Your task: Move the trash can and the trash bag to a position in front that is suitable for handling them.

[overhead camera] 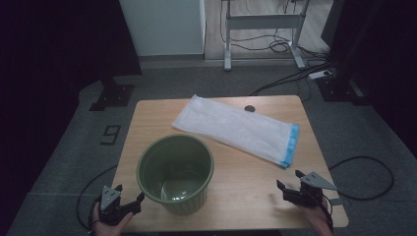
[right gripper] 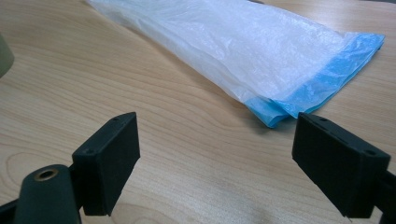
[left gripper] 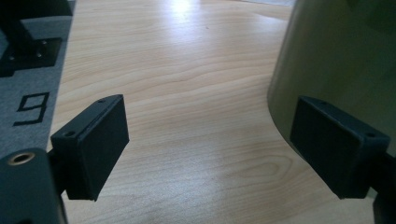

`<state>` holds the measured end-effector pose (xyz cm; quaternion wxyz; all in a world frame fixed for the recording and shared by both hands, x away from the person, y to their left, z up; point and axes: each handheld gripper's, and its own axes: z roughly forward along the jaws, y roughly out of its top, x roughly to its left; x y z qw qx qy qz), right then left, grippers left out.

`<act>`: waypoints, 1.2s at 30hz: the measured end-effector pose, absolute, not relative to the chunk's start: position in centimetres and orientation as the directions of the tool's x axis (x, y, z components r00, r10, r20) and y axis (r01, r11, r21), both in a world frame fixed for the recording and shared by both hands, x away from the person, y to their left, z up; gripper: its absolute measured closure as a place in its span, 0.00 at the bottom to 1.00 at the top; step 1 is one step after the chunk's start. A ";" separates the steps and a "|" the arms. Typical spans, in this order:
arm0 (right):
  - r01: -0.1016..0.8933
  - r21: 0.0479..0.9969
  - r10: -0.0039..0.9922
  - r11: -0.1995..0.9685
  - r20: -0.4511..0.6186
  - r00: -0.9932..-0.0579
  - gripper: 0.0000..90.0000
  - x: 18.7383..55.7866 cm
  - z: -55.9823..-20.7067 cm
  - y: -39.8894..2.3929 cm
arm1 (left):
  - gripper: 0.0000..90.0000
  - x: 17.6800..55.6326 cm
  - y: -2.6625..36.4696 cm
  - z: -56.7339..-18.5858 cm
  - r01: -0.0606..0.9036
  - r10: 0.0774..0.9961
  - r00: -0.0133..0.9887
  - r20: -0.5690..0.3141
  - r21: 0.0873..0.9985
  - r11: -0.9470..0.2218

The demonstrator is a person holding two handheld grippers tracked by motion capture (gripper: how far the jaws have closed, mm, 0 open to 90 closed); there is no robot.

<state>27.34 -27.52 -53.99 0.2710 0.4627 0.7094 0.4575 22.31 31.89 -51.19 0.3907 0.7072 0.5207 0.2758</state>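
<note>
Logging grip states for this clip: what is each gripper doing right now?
Left gripper: open, holding nothing, beside the green bin.
Right gripper: open, holding nothing, facing the plastic bag.

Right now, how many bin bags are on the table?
1. The white bag with a blue hem lies flat across the far half of the table, beyond the green bin, ahead of the open right gripper. Nothing seems hidden.

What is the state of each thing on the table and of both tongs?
Green bin: upright, empty, no liner.
White bag with blue edge: flat, folded, untouched.
Left tongs: open, holding nothing, beside the bin.
Right tongs: open, holding nothing, facing the bag.
</note>
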 end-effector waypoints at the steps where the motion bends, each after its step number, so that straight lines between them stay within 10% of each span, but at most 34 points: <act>1: 0.406 0.900 0.906 0.157 0.032 -0.423 0.17 27.3 -54.0 -27.5 | 0.12 22.2 31.9 -51.1 0.515 0.949 0.315 -0.018 0.843 -0.155; 16: 0.406 0.894 0.905 0.188 0.003 -0.425 0.18 27.3 -54.3 -27.8 | 0.11 20.0 30.0 -49.1 0.399 0.794 0.608 -0.019 0.871 -0.285; 36: 0.399 0.894 0.896 0.205 -0.007 -0.444 0.18 27.4 -54.2 -27.5 | 0.08 20.8 26.8 -48.5 0.351 0.700 0.714 -0.013 0.872 -0.341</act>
